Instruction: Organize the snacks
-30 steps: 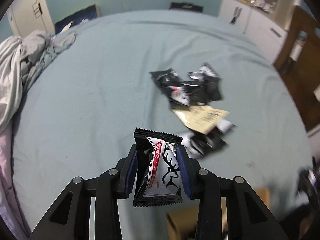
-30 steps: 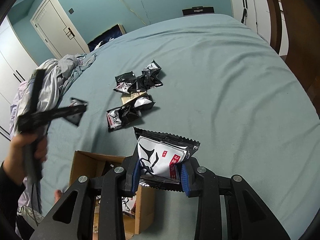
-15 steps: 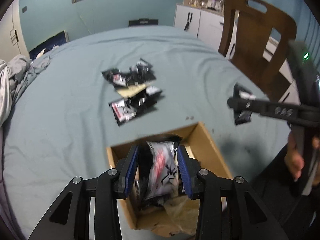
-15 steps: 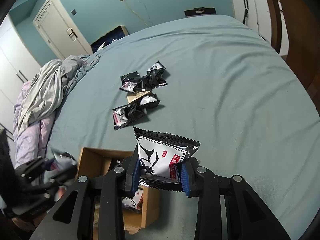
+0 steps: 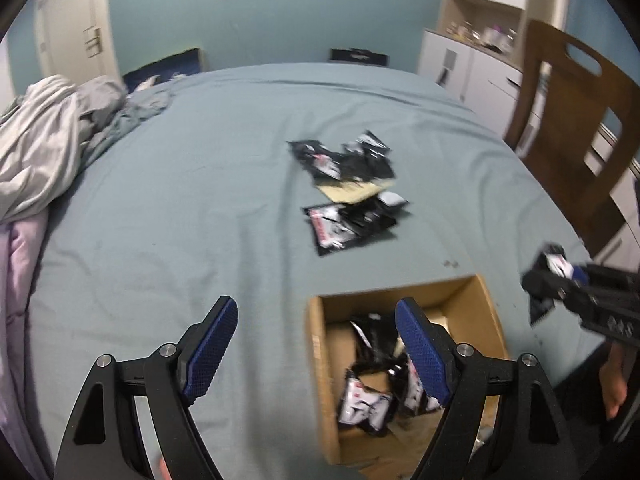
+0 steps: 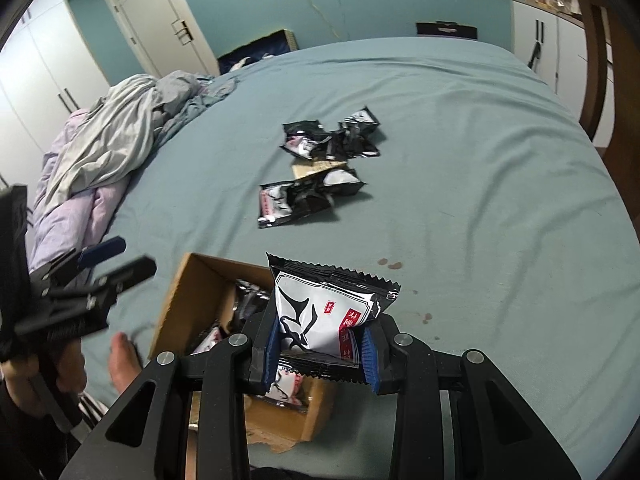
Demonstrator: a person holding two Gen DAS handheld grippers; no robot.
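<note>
Over at the left edge of the bed (image 6: 460, 128), my left claw (image 5: 316, 344) hangs with its blue-padded fingers wide apart, nothing between them. Just right of it sits the cardboard box (image 5: 318, 344), open top, with crinkly black-and-white packets (image 5: 364, 400) piled inside. Further up the teal sheet, toward the middle of the bed, the loose snack pile (image 6: 316, 172) lies flat, glossy foil wrappers overlapping a tan one. My right claw (image 6: 320, 354) is clamped on a snack packet (image 6: 324, 316): white face, black zigzag-crimped ends, red label. Its long axis runs roughly side to side, top seam tilted up and away from me, hanging right over the box's near right corner.
</note>
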